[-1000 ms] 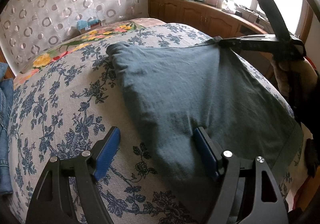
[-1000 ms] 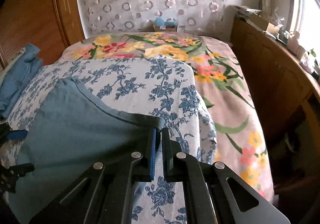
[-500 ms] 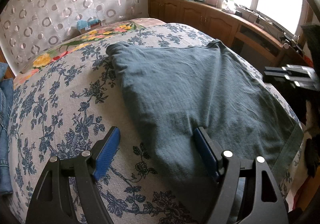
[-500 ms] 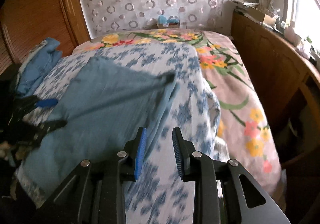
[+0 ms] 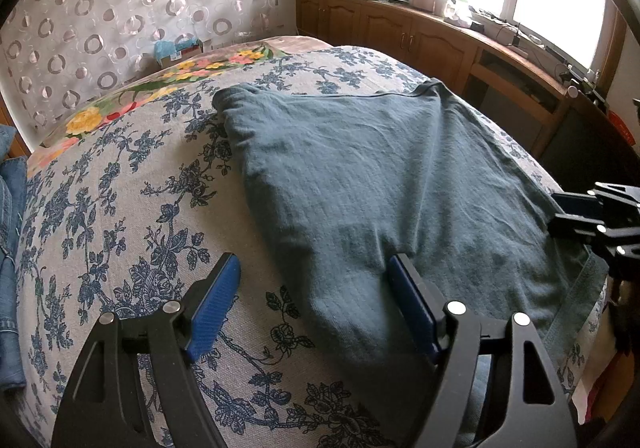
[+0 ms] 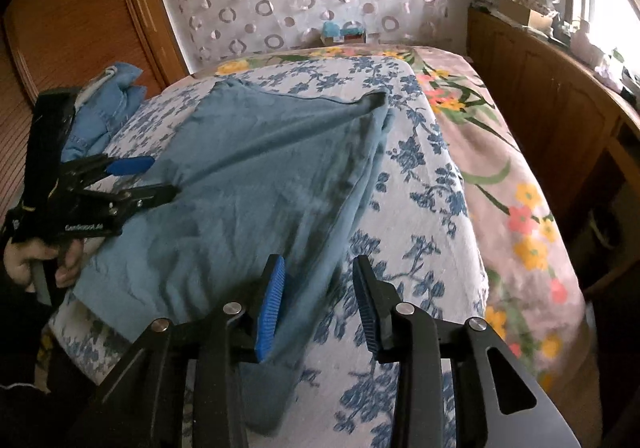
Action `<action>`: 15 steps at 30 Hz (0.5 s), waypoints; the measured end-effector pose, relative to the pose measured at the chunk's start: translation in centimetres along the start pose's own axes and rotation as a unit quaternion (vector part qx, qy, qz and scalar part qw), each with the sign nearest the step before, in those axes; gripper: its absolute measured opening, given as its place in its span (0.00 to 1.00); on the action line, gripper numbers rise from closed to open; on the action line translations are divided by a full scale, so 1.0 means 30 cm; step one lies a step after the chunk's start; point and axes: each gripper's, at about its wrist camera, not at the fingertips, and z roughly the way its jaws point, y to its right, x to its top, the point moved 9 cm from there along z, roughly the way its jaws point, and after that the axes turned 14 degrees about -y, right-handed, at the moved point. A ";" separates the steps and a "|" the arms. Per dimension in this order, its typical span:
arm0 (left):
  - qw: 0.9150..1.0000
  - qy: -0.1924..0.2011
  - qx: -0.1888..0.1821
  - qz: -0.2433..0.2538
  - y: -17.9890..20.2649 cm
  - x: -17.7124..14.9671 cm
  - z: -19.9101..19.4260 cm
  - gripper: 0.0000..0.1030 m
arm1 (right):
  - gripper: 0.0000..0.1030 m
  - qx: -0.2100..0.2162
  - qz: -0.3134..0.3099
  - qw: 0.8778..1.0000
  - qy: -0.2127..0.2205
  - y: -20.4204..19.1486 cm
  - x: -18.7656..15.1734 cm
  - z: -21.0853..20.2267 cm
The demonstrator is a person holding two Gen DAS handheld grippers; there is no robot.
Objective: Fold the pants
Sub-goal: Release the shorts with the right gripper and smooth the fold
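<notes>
The pants point(image 5: 384, 184) lay flat on the bed point(image 5: 120, 208), long axis running from the near edge toward the headboard curtain. Left gripper point(image 5: 316, 300) hovered with jaws spread over one side edge; right gripper point(image 6: 320, 300) likewise spread, empty.

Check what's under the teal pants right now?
The pants lie on the blue floral bedspread, which shows on both sides of them. Whatever sits directly beneath the fabric is covered.
</notes>
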 end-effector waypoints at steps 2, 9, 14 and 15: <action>1.000 0.000 0.000 0.000 0.000 0.003 0.001 0.77 | 0.36 -0.008 0.000 1.000 0.003 -0.004 -0.006 -0.009; 1.000 0.000 0.002 0.001 0.000 0.005 0.003 0.77 | 0.36 -0.019 0.004 1.000 0.010 -0.036 -0.045 -0.028; 1.000 -0.002 0.001 -0.009 -0.009 -0.009 -0.004 0.77 | 0.36 -0.029 0.005 0.999 0.016 -0.041 -0.078 -0.049; 1.000 -0.003 0.001 -0.012 -0.012 -0.018 -0.007 0.77 | 0.36 -0.029 0.006 0.999 0.019 -0.039 -0.082 -0.054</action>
